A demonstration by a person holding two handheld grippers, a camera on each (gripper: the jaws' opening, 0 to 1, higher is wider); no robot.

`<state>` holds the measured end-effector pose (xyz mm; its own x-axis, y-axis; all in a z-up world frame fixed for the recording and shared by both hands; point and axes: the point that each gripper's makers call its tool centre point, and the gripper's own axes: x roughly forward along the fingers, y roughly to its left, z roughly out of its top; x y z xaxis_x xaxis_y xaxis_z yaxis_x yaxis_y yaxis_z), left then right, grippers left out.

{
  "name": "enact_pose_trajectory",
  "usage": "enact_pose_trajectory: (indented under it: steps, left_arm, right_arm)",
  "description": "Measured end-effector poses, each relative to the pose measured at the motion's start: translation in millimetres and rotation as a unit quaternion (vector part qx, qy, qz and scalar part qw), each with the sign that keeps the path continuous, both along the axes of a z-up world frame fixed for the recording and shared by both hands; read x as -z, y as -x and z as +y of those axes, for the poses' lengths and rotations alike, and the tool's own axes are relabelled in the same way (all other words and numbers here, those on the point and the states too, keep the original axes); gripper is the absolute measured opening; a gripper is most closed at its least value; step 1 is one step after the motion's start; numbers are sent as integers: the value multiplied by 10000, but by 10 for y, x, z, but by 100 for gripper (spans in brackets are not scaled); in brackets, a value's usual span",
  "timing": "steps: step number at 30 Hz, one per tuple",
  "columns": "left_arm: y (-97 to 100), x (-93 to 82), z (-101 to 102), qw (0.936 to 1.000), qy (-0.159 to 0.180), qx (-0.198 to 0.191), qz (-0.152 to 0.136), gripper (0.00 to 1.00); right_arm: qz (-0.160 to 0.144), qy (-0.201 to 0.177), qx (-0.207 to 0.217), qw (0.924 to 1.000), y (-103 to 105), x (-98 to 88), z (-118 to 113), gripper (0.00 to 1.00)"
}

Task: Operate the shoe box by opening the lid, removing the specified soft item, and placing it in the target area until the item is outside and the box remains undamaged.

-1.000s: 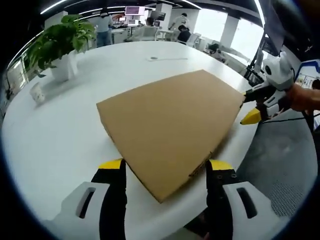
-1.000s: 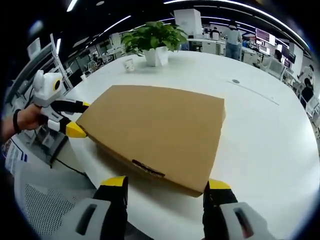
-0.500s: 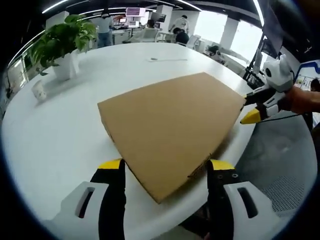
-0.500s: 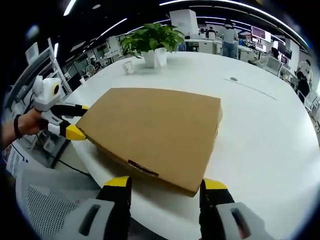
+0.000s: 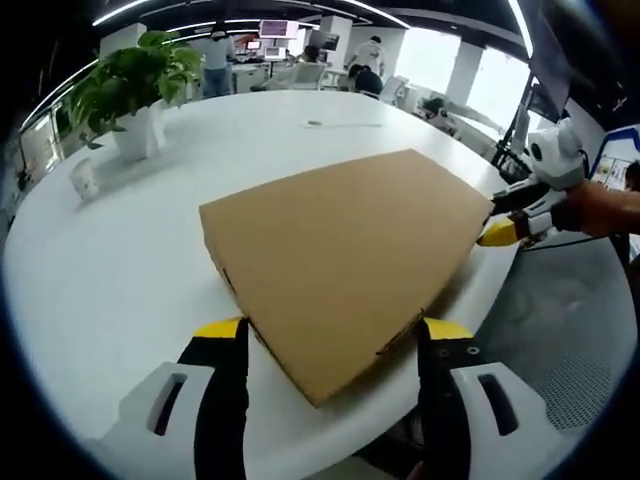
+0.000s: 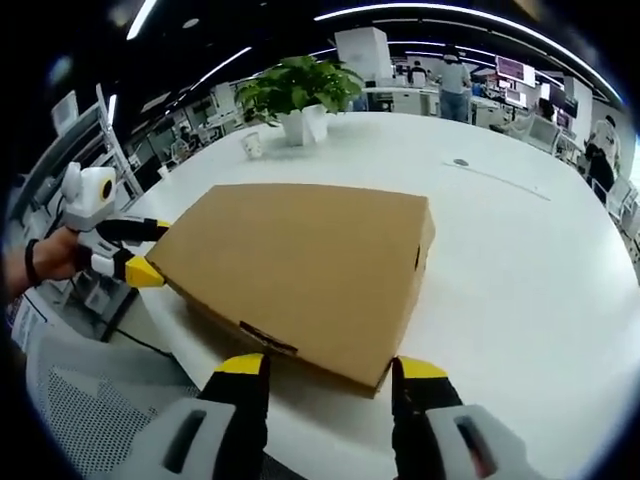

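Note:
A closed brown cardboard shoe box (image 5: 345,255) (image 6: 295,265) lies flat on a white round table (image 5: 120,250) (image 6: 520,260). My left gripper (image 5: 328,332) stands open at one corner of the box, its yellow-tipped jaws on either side of that corner. My right gripper (image 6: 322,367) stands open at the opposite corner. Each gripper also appears in the other's view: the right one (image 5: 505,222) at the box's far corner, the left one (image 6: 135,255) at the box's left corner, each held by a hand. The box's contents are hidden.
A potted green plant (image 5: 130,85) (image 6: 300,95) stands on the table beyond the box, with a small white cup (image 5: 83,180) (image 6: 251,145) beside it. A chair with a mesh seat (image 6: 95,395) sits near the table's edge. People and desks fill the far background.
Both views have shifted slightly with the hands. The right gripper has edged closer to the box's corner, so the box looks lower and nearer there. The box stays closed.

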<state>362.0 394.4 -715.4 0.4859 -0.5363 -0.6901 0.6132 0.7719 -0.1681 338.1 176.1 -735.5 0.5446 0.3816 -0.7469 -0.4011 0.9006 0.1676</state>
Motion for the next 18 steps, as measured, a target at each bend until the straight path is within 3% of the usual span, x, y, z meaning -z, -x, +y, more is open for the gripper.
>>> enact_pose_trajectory:
  steps: [3, 9, 18]
  left_arm:
    - [-2, 10, 1, 10000, -55, 33, 8, 69]
    - [-6, 79, 8, 9999, -152, 63, 38, 68]
    - [-4, 67, -1, 9998, -183, 65, 89, 66]
  right_arm:
    - [-63, 144, -153, 9998, -27, 23, 18, 53]
    - [-316, 491, -464, 9972, -52, 61, 1, 52]
    - [-383, 351, -513, 9973, -35, 43, 14, 49]
